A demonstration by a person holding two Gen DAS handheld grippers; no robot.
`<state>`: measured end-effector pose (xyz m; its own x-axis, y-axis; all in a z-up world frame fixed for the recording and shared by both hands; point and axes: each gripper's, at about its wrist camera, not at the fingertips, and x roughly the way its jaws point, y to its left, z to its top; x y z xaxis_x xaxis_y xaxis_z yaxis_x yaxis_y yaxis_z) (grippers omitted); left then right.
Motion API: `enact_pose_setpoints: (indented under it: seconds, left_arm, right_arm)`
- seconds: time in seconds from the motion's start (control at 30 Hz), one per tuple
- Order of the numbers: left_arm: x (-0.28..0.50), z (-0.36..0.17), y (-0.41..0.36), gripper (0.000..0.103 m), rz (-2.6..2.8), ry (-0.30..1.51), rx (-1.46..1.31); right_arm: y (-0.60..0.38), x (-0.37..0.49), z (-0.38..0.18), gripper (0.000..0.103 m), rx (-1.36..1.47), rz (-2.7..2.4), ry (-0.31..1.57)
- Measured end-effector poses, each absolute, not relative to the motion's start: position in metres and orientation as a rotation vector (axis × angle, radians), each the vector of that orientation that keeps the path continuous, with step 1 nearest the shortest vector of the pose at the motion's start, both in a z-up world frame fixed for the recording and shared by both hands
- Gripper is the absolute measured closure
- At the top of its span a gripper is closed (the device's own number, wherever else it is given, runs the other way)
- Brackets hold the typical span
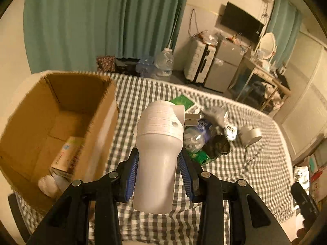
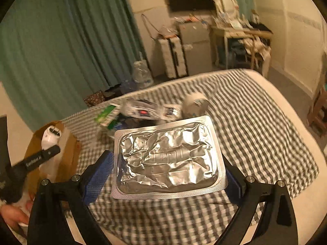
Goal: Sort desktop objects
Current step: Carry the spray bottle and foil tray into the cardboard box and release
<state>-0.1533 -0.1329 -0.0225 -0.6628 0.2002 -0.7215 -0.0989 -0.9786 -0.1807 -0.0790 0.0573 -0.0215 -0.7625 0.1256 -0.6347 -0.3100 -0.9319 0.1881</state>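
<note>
My left gripper (image 1: 157,157) is shut on a white plug adapter (image 1: 159,126) with two metal prongs, its blue pads pressing both sides. It hangs above the checked bedspread, beside the open cardboard box (image 1: 26,126). The box holds a small carton (image 1: 65,155) and a white object (image 1: 48,183). In the right wrist view my right gripper (image 2: 166,163) is shut on a flat silver foil pack (image 2: 167,153), lifted off the bed. That view also shows the left gripper (image 2: 51,145) with the adapter (image 2: 50,135) over the box (image 2: 69,159).
A pile lies mid-bed: a green packet (image 1: 184,100), a dark jar (image 1: 216,147), crumpled wrappers and a tape roll (image 1: 251,134). A white roll (image 2: 195,104) sits behind the pile. A hand (image 2: 12,214) shows at the lower left. A suitcase (image 1: 199,63), a small fridge and water bottles stand beyond the bed.
</note>
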Motion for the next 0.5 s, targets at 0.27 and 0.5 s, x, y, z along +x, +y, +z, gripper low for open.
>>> enact_pose_setpoints:
  seconds: [0.27,0.5]
  left_arm:
    - [-0.152,0.015,-0.206,0.064,2.774,-0.214,-1.097]
    - [-0.162,-0.004,-0.271,0.064,2.795,-0.194,-1.120]
  right_arm:
    - [-0.027,-0.096,0.026,0.006,-0.929,2.934,0.484]
    - [-0.118,-0.143,0.036,0.006,-1.040,3.071,0.500]
